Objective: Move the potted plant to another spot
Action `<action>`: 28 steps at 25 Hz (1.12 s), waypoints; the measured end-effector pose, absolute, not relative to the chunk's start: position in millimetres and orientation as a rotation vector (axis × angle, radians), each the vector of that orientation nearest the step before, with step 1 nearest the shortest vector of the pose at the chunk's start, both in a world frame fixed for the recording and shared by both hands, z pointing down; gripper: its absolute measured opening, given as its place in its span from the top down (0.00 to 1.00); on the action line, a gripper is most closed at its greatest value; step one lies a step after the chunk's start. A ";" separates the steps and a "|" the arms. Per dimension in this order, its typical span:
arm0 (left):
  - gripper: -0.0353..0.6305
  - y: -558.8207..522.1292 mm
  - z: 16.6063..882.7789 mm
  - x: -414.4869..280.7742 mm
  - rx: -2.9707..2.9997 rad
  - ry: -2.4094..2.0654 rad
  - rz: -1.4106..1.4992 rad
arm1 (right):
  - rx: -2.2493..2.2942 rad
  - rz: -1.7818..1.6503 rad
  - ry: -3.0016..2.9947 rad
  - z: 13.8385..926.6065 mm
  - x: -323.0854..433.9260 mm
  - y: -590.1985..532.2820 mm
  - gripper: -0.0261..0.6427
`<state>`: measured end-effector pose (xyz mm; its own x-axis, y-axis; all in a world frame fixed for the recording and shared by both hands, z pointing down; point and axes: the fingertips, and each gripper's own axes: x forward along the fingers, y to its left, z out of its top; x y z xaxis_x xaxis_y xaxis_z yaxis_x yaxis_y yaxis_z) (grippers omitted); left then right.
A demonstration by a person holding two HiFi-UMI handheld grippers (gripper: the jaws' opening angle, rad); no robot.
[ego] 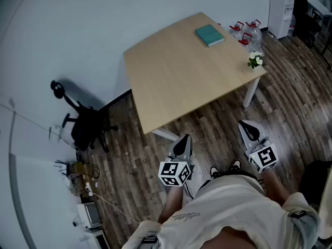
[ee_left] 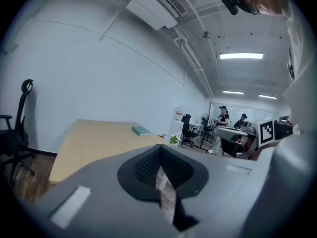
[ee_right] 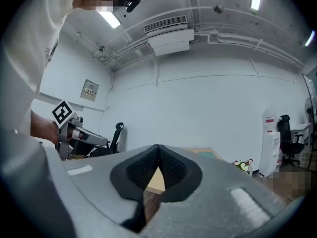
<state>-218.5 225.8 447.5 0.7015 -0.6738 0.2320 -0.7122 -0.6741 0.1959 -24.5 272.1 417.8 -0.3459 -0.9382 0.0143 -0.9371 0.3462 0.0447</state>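
A small potted plant point(ego: 254, 60) with white flowers stands at the right corner of a light wooden table point(ego: 176, 77); it also shows small in the left gripper view as the potted plant point(ee_left: 174, 140) and in the right gripper view as the potted plant point(ee_right: 242, 166). My left gripper point(ego: 182, 141) and right gripper point(ego: 246, 127) hang over the floor in front of the table, well short of the plant. Both are shut with nothing between the jaws.
A teal book point(ego: 209, 35) lies near the table's far edge. A black office chair point(ego: 85, 123) stands left of the table by the wall. Water bottles point(ego: 245, 33) and a white dispenser point(ego: 280, 12) are at the back right. Dark wood floor point(ego: 218, 131) surrounds the table.
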 end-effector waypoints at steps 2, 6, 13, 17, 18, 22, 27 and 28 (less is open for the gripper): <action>0.92 222.9 449.6 -218.6 2.623 -1.114 0.195 | 1.789 -0.036 -2.547 418.1 -18.7 268.8 0.96; 0.92 216.8 448.1 -218.7 2.613 -1.134 0.193 | 1.802 -0.025 -2.544 418.5 -10.3 264.6 0.96; 0.92 205.1 442.3 -225.2 2.616 -1.184 0.213 | 1.847 -0.024 -2.557 414.6 -3.2 257.9 0.96; 0.92 202.7 443.2 -220.2 2.620 -1.179 0.228 | 1.826 -0.046 -2.541 416.0 -3.3 253.1 0.96; 0.92 202.3 443.5 -218.5 2.620 -1.175 0.231 | 1.817 -0.050 -2.542 416.0 -3.9 252.7 0.96; 0.92 201.2 440.5 -212.4 2.630 -1.159 0.242 | 1.795 -0.064 -2.555 415.0 -4.9 253.3 0.96; 0.92 197.8 441.6 -206.1 2.645 -1.147 0.261 | 1.846 -0.058 -2.559 414.7 2.0 252.5 0.41; 0.92 197.9 441.4 -203.8 2.649 -1.141 0.263 | 1.861 -0.064 -2.543 414.9 4.9 252.9 0.34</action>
